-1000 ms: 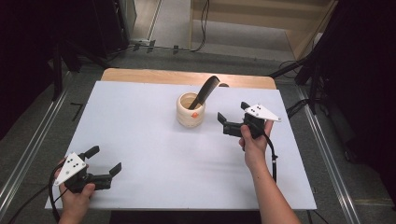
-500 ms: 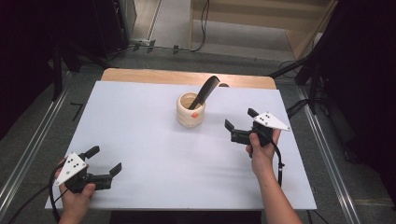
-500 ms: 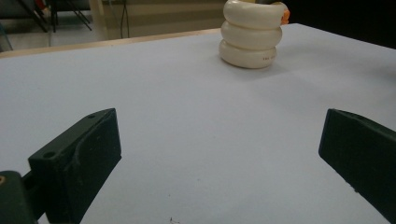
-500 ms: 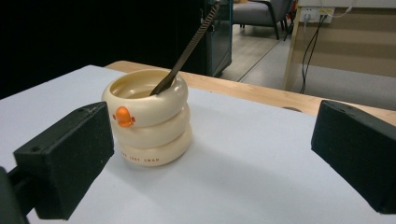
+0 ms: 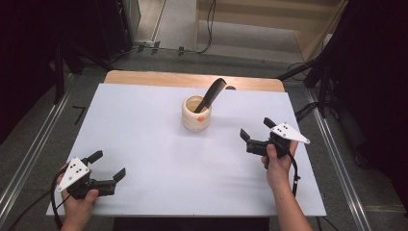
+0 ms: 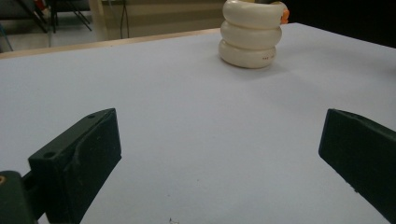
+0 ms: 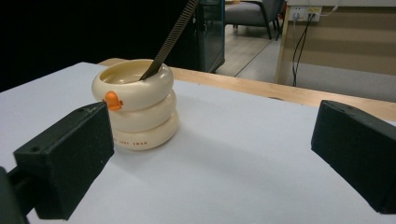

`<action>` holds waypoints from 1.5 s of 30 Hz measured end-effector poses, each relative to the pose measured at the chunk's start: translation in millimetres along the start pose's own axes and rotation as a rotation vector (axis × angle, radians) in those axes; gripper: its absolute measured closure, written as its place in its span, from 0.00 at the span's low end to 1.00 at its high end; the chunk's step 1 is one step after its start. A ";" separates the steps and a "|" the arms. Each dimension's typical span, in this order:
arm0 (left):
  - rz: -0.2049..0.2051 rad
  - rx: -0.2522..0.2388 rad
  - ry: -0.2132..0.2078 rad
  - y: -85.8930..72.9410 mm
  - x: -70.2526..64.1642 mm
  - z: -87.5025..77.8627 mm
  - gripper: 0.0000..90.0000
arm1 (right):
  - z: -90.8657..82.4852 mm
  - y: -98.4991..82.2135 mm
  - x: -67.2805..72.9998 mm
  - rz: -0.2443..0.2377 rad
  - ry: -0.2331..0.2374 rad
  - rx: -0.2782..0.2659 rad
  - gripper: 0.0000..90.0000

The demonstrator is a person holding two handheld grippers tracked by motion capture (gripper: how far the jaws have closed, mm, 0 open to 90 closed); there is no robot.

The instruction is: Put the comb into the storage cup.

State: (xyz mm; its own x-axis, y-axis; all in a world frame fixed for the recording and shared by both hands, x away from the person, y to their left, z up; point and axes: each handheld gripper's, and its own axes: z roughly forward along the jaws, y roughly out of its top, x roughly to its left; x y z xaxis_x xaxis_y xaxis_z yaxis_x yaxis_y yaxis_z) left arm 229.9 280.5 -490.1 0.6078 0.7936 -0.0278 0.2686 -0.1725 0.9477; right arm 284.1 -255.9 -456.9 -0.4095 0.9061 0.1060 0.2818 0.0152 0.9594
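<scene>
A cream cup [image 5: 196, 114] built of three stacked rings stands at the middle back of the white table [image 5: 144, 125], with a small orange knob on its side. A black comb [image 5: 211, 94] leans in it, tilted to the right. My right gripper [image 5: 255, 128] is open and holds nothing, to the right of the cup and well apart from it, jaws pointing left. In the right gripper view the cup [image 7: 137, 105] and comb [image 7: 173, 35] sit left of centre beyond the open gripper [image 7: 210, 154]. My left gripper [image 5: 109, 164] rests open at the front left, far from the cup [image 6: 251, 35].
A strip of bare wood [image 5: 192, 79] runs along the table's far edge. Metal rails [image 5: 337, 149] flank the table on both sides. Cables and dark stands are on the floor beyond it.
My right gripper has drawn back from the cup, moving right and toward the front of the table, still open. The left gripper, cup and comb have stayed put.
</scene>
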 end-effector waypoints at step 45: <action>-0.012 -0.006 0.007 -0.6 0.4 -0.5 0.00 | -77.8 -46.0 -40.9 0.007 -0.108 0.007 0.00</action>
State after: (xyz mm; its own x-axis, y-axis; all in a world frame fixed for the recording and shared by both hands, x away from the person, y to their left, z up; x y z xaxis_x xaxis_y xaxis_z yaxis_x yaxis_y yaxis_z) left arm 229.6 281.3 -490.6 0.5992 0.7997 -0.0369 0.2715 -0.1596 0.9491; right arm 220.5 -326.6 -485.0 -0.3120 0.9464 0.0831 0.2901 0.0116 0.9569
